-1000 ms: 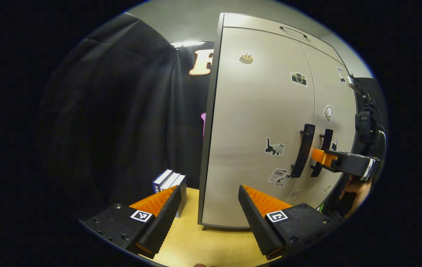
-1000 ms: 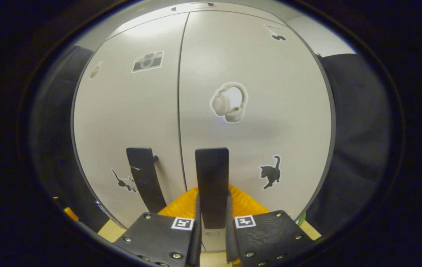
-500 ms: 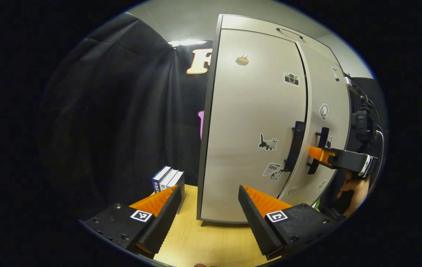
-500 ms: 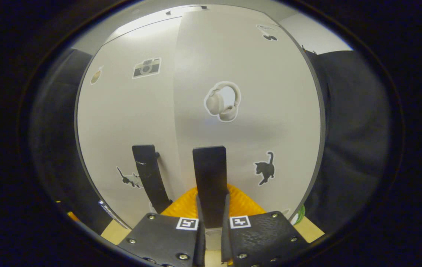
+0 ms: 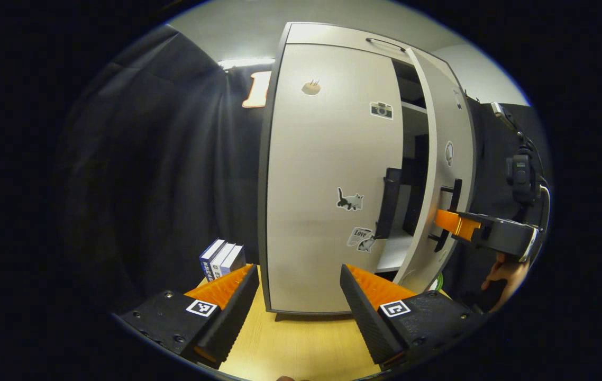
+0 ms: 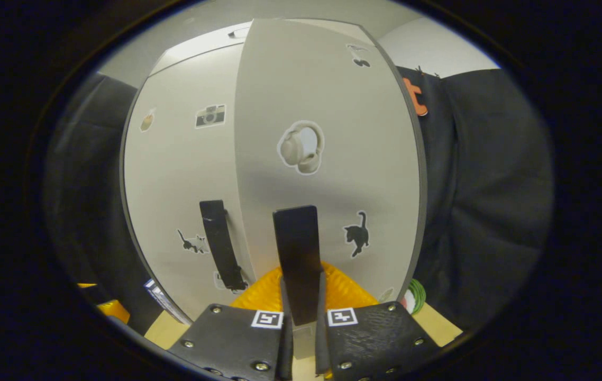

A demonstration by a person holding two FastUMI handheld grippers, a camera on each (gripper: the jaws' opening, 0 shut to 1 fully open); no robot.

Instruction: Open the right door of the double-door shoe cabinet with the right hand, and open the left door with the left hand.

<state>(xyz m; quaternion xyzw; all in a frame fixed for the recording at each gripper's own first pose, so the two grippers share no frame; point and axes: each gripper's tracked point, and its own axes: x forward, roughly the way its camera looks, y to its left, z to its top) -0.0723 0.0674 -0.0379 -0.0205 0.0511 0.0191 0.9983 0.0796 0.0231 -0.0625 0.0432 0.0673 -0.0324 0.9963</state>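
Since 1.0 s ago the right door [image 5: 446, 159] of the shoe cabinet [image 5: 333, 37] has swung from flush to partly open, baring shelves behind it, with the right gripper [image 6: 301, 296] clamped on the right handle [image 6: 297, 254] and pulled back. The left door [image 5: 327, 174] stays closed, its left handle [image 5: 389, 203] untouched. The left gripper [image 5: 298, 296] hangs wide open and empty over the wooden table [image 5: 301, 349], well short of the cabinet, with 3 books [image 5: 221, 259] standing beside the cabinet's left side.

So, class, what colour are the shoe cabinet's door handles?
Black: the flat bar handles show best in the right gripper view.
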